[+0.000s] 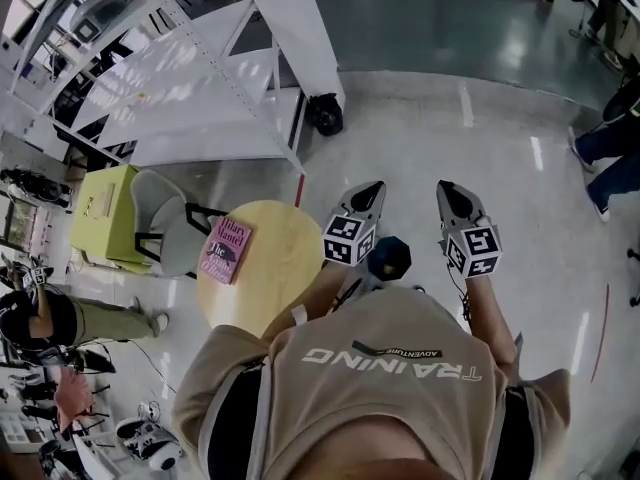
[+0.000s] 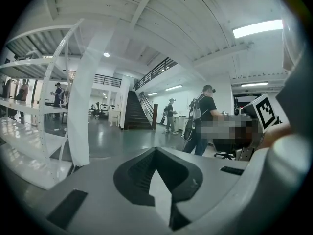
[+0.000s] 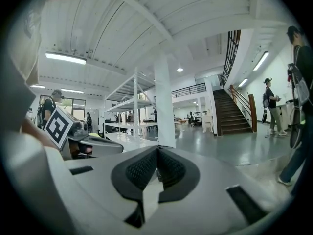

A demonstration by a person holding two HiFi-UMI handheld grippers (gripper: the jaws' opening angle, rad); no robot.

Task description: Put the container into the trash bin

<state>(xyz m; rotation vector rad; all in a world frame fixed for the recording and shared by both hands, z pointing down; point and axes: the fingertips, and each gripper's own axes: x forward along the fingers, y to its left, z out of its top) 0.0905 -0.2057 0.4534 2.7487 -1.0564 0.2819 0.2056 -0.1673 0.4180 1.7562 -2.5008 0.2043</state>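
I hold both grippers out in front of me, side by side over the shiny grey floor. In the head view the left gripper (image 1: 371, 187) and the right gripper (image 1: 446, 188) point away from me. The left gripper (image 2: 155, 153) has its pads together at the tip with nothing between them. The right gripper (image 3: 157, 153) looks the same, pads met and empty. Each gripper view shows the other gripper's marker cube (image 2: 266, 112) (image 3: 59, 126). I see no container and no trash bin that I can identify.
A round wooden table (image 1: 275, 268) with a pink book (image 1: 225, 250) stands close on my left, beside a grey chair (image 1: 165, 223) and a yellow-green box (image 1: 105, 218). A white column (image 1: 300, 38) and shelving rise ahead left. People (image 2: 203, 119) stand ahead, near a staircase (image 3: 230, 112).
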